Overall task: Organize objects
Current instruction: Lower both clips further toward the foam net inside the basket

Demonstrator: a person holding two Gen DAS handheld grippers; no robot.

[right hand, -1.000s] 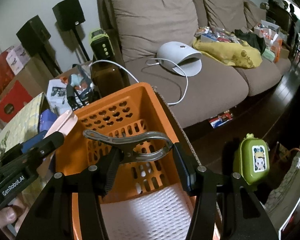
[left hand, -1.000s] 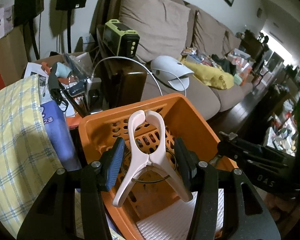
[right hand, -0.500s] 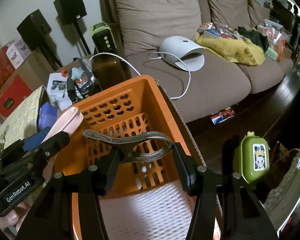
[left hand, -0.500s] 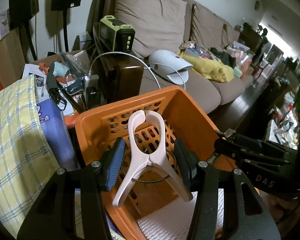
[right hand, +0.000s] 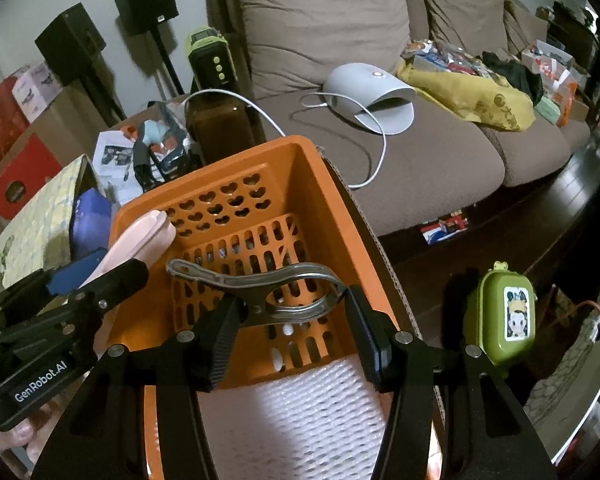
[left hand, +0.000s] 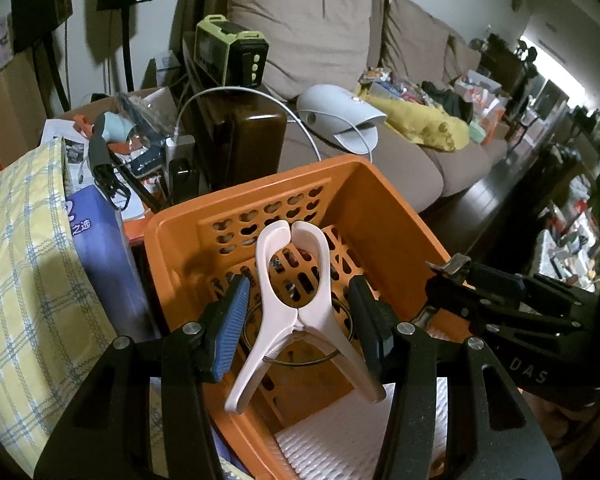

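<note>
- Left hand-held gripper [left hand: 298, 320] spread, pale pink plastic spring clamp [left hand: 296, 304] sitting between the blue-ribbed pads; contact with the pads hard to confirm.
- Right hand-held gripper [right hand: 288, 320] also spread, grey metal spring clamp [right hand: 260, 290] lying crosswise between the pads, one end touching the right pad.
- Both poised over the orange perforated plastic basket [left hand: 380, 208], above its slotted floor.
- Best lowered closer to the white foam mesh sheet [right hand: 300, 408] before letting go, to avoid a bounce off the rim.
- Worth dropping one at a time, pink one towards the far wall, metal one towards the near edge, keeping the two apart.
</note>
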